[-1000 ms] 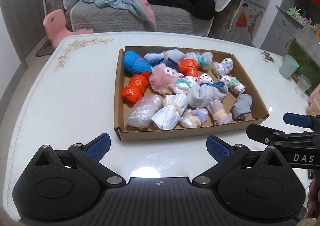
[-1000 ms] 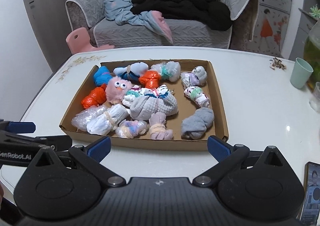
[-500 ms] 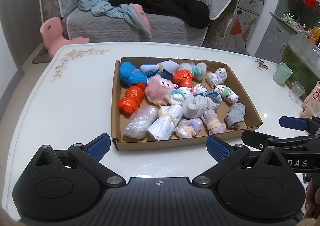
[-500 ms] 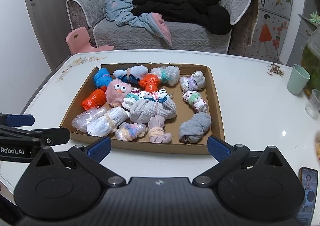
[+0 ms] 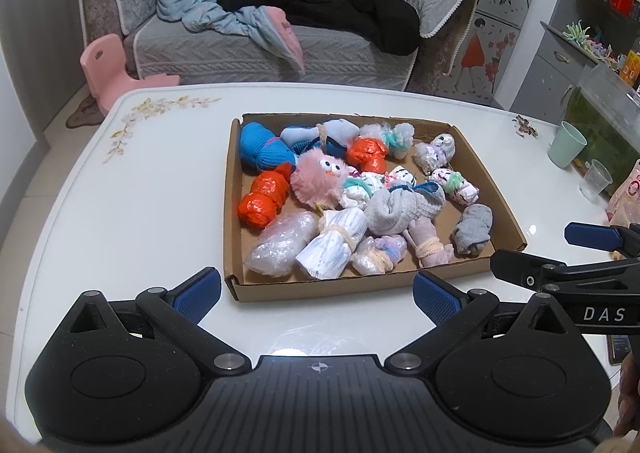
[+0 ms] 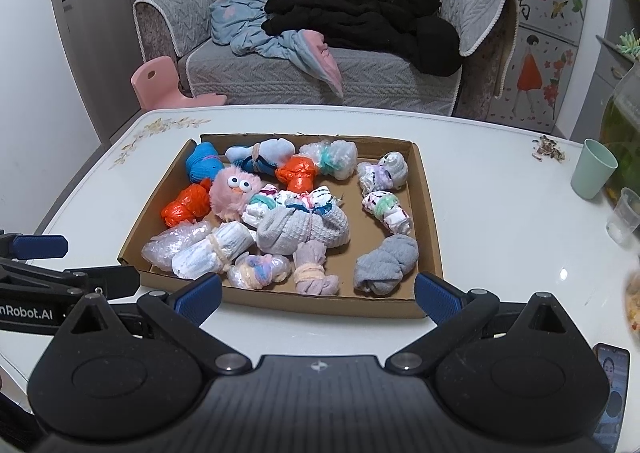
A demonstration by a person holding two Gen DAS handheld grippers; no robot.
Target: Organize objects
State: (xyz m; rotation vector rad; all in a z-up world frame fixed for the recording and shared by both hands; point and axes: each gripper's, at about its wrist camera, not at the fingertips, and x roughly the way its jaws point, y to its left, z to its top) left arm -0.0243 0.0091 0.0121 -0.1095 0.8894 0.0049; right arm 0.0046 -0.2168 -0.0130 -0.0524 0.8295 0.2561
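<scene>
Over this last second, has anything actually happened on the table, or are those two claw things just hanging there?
Only the claws moved. Both the left gripper and the right gripper drew back and up from the cardboard tray, which now looks smaller and farther off in both views. Neither took hold of or let go of anything; both stayed open and empty. The bundles, the pink fluffy toy and the green cup kept their places.

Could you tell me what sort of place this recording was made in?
Most likely a home living room: a grey sofa heaped with clothes stands behind the white table, a small pink child's chair sits beside it, and a decorated fridge stands to the right.
</scene>
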